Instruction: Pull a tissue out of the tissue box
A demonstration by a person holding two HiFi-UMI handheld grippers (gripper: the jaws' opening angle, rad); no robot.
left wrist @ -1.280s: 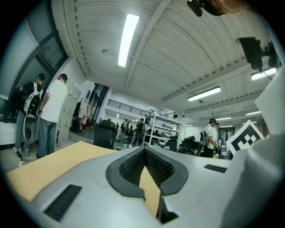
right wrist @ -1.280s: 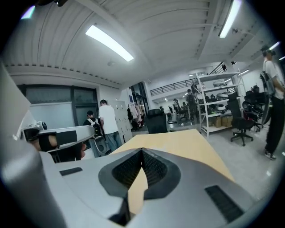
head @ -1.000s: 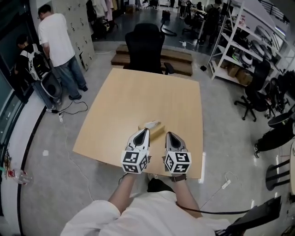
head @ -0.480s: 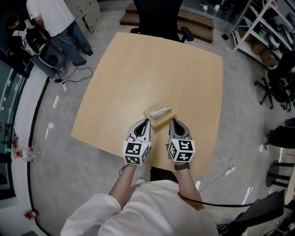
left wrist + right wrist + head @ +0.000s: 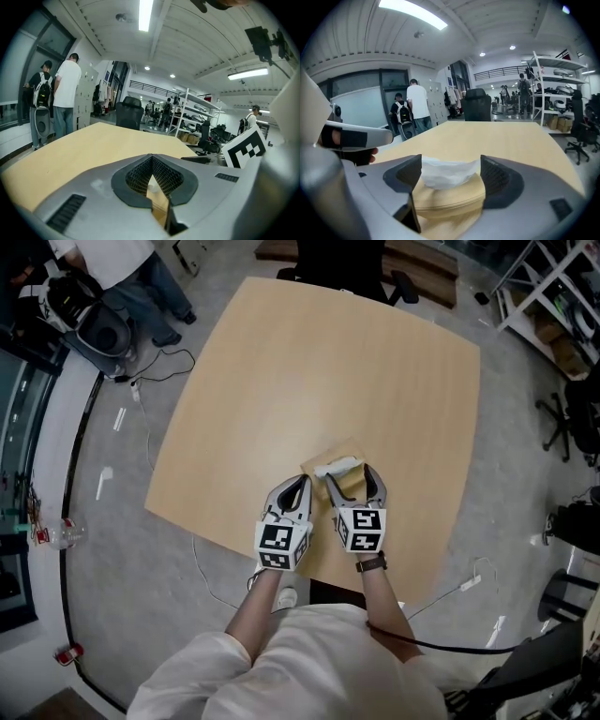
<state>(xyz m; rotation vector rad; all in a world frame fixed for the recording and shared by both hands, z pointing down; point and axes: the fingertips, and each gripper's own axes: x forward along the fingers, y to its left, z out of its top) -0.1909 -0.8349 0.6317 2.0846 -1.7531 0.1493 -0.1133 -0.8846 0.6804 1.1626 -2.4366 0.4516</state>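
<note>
A tan tissue box (image 5: pixel 345 482) with a white tissue (image 5: pixel 338 466) sticking out of its top lies on the wooden table (image 5: pixel 281 381) near the front edge. My right gripper (image 5: pixel 351 474) is opening its jaws on either side of the box's near end. In the right gripper view the tissue (image 5: pixel 449 173) and the box (image 5: pixel 450 200) sit between the pads of the right gripper (image 5: pixel 451 168), which do not press on them. My left gripper (image 5: pixel 301 484) lies just left of the box, its jaws shut and empty. In the left gripper view the left gripper (image 5: pixel 151 157) has its tips together.
A black office chair (image 5: pixel 342 259) stands at the table's far side. Two people (image 5: pixel 103 259) stand at the far left by the lockers. Metal shelves (image 5: pixel 553 287) and more chairs line the right. A cable (image 5: pixel 141 399) runs over the floor on the left.
Both grippers have moved forward and down to the tissue box. The right gripper's jaws, shut before, now stand wide around the tissue. The left gripper stays shut.
</note>
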